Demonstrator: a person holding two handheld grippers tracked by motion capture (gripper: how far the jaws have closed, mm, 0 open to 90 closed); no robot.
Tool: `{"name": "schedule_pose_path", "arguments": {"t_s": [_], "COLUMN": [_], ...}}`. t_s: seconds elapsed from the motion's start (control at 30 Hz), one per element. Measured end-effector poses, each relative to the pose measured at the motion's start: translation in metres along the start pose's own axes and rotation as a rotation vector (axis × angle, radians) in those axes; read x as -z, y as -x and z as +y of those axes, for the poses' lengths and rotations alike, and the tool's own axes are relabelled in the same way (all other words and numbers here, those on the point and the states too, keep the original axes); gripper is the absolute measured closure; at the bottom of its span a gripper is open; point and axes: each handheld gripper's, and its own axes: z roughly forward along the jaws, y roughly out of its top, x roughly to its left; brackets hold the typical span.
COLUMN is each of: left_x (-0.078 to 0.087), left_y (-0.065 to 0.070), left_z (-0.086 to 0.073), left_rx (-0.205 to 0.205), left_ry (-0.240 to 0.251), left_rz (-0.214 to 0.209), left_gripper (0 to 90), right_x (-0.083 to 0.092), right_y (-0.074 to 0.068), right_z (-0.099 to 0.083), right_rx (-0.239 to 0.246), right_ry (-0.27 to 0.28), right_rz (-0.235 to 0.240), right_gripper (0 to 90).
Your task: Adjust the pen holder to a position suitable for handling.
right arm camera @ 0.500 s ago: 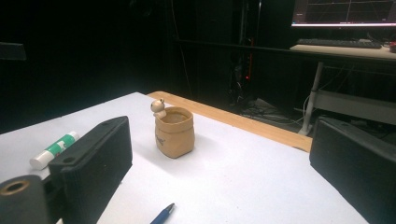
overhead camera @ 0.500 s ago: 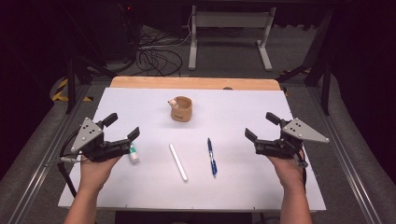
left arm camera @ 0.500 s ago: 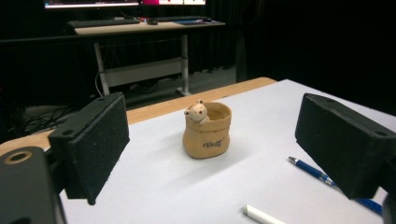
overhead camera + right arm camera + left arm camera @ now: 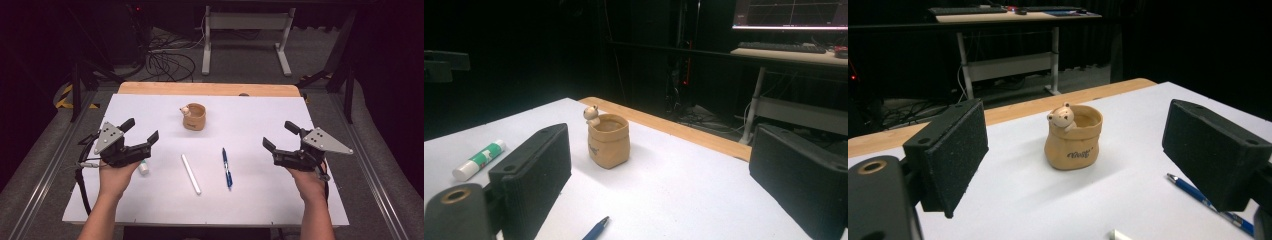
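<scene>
Both grippers are hovering low over the near part of the bench (image 4: pixel 300 110), angled in toward the pot (image 4: pixel 194 116), which is sitting upright at the middle, toward the far edge. The left gripper (image 4: pixel 142 134) is holding its jaws wide apart, nothing between them; the right gripper (image 4: pixel 280 135) likewise, empty. Between them are lying a white stick (image 4: pixel 190 173) and a blue pen (image 4: pixel 226 167), with a glue stick (image 4: pixel 143 168) just beside the left hand (image 4: pixel 116 176), all laid out within easy reach, probably bound for the pot.
</scene>
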Motion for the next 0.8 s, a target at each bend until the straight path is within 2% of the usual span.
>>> {"name": "schedule_pose_path", "arguments": {"t_s": [0.1,0.4,0.67,0.8], "left_x": [-0.007,-0.029,-0.055,-0.066], "left_y": [0.001,0.005,0.005,0.004], "left_z": [-0.001,-0.002,-0.002,-0.003], "left_rx": [-0.004,0.024,0.008,0.027], "left_ry": [-0.010,-0.025,-0.059,-0.060], "left_rz": [0.012,0.000,0.019,0.021], "left_gripper": [12.9,13.9,14.9,15.8], "right_x": [0.000,0.001,-0.001,-0.001], "right_y": [-0.001,-0.003,-0.006,-0.006], "right_z": [0.001,0.002,0.004,0.004], "right_rx": [0.001,0.004,0.015,0.012], "right_ry": [0.002,0.001,-0.001,-0.005], "right_rz": [-0.001,0.005,0.018,0.018], "right_gripper": [10.5,10.8,10.9,11.0]}}
